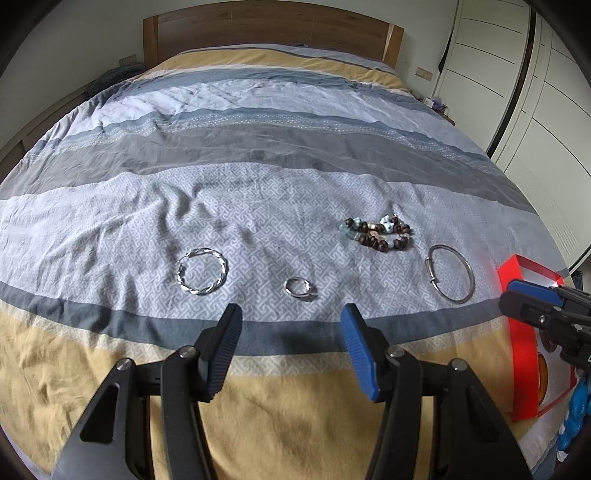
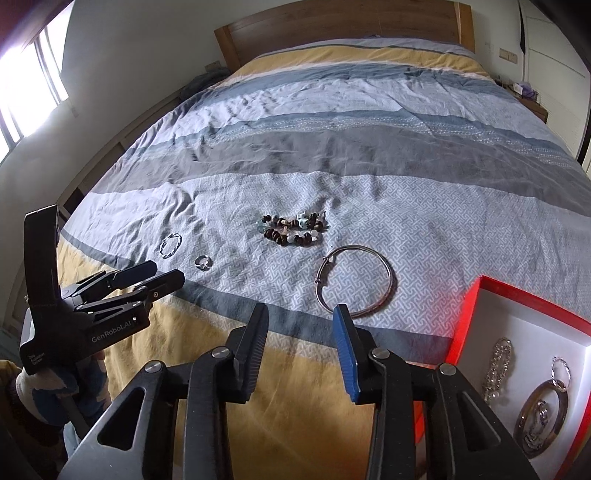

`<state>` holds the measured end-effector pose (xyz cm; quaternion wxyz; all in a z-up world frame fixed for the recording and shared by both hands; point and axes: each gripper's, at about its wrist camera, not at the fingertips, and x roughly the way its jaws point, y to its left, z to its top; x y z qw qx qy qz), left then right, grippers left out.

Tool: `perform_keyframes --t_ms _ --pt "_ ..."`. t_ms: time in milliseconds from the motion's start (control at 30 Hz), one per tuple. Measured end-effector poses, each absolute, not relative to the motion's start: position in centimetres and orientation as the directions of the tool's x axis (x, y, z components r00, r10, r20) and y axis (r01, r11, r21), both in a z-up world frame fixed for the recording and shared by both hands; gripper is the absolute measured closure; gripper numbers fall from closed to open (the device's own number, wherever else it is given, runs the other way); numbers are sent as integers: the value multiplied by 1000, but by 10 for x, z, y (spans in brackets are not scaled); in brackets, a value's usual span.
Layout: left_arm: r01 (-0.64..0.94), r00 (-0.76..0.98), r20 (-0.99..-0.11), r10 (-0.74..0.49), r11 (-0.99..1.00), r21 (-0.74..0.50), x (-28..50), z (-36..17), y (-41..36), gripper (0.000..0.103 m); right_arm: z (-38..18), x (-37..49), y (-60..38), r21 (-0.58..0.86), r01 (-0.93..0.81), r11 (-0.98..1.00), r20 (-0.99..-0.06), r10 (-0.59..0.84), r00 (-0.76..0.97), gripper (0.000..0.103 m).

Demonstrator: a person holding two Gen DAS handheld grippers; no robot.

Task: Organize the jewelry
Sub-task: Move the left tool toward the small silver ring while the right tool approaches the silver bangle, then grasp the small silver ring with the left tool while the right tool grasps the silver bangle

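Several pieces of jewelry lie on the striped bedspread: a twisted silver bangle (image 1: 202, 272) (image 2: 170, 244), a small silver ring (image 1: 298, 287) (image 2: 203, 262), a beaded bracelet (image 1: 378, 233) (image 2: 294, 230) and a plain silver bangle (image 1: 451, 278) (image 2: 355, 291). My left gripper (image 1: 291, 354) (image 2: 162, 275) is open and empty, just short of the ring. My right gripper (image 2: 301, 350) (image 1: 517, 295) is open and empty, just short of the plain bangle. A red box (image 2: 461, 321) (image 1: 517, 332) with a white lining at the right holds a chain (image 2: 498, 365), a ring (image 2: 561, 373) and a bangle (image 2: 541, 424).
The bed fills both views, with a wooden headboard (image 1: 266, 29) at the back. White wardrobe doors (image 1: 517, 74) stand on the right and a window (image 2: 26, 81) on the left. A bedside table with small items (image 2: 524, 92) is at the far right.
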<state>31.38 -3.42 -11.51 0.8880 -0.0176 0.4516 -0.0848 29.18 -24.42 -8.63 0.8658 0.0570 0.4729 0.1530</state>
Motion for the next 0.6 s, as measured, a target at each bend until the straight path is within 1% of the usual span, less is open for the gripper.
perform_keyframes --t_ms 100,200,600 --pt "134 570 -804 -168 985 -111 324 -124 -37 50 -98 308 -240 257 -200 946 -811 323 488 74" --pt "135 562 -810 -165 985 -106 334 -133 -41 52 -110 322 -238 267 -187 945 -820 325 471 75" --pt "144 565 -813 -144 987 -75 353 -150 -48 64 -146 355 -231 282 -154 947 -848 321 423 80"
